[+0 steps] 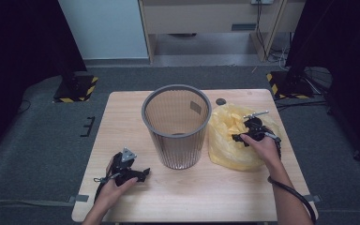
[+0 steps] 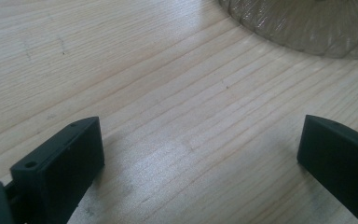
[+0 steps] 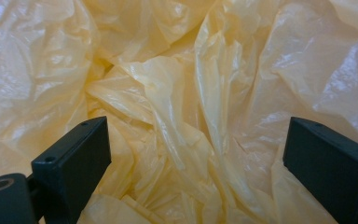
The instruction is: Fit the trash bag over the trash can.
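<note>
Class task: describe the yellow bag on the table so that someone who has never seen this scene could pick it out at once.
Start at the light wooden table and find the tall grey ribbed wastebasket standing upright near its middle. Just to the basket's right lies a crumpled, translucent yellow plastic bag, with the right gripper poised over it, fingers open. It is the only soft, yellow, wrinkled thing there.

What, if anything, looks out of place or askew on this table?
Nothing is spilled or damaged. The grey bin stands upright and unlined, while the yellow bag lies crumpled beside it on the table. The right tool hovers open over its folds; the left tool is open above bare wood.
</note>
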`<state>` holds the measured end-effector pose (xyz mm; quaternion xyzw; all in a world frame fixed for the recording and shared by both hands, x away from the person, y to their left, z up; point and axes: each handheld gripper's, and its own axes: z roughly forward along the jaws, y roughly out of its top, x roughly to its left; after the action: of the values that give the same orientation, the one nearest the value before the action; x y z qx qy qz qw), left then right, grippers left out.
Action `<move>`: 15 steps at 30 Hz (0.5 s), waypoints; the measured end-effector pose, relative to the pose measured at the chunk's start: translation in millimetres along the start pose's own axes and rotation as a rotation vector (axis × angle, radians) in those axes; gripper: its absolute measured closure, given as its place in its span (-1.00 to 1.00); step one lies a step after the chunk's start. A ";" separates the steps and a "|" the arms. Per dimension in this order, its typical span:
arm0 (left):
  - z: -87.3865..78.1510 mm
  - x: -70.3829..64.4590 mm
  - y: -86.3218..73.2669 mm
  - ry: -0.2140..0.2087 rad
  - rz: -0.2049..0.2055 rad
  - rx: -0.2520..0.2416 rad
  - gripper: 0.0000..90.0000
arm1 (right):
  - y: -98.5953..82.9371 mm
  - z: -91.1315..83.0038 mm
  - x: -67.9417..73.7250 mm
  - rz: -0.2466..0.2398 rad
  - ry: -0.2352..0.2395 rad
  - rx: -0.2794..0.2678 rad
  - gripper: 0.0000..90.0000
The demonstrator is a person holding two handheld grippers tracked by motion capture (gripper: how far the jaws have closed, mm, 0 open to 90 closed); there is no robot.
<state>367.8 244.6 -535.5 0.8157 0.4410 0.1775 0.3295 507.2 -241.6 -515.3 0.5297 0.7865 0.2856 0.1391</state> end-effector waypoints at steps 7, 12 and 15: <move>0.0 -0.3 -0.2 0.002 -0.002 -0.001 -1.00 | -5.7 9.5 2.6 -0.018 -0.005 0.000 -0.93; -0.1 -0.4 -0.2 0.002 -0.002 -0.001 -1.00 | -7.7 3.4 3.4 -0.050 -0.026 -0.021 -0.33; -0.1 -0.4 -0.2 0.002 -0.002 -0.001 -1.00 | -11.2 -2.6 3.6 -0.071 -0.016 -0.030 0.12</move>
<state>367.4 244.4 -535.5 0.8149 0.4421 0.1783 0.3297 496.0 -242.2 -519.6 0.5014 0.7994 0.2881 0.1631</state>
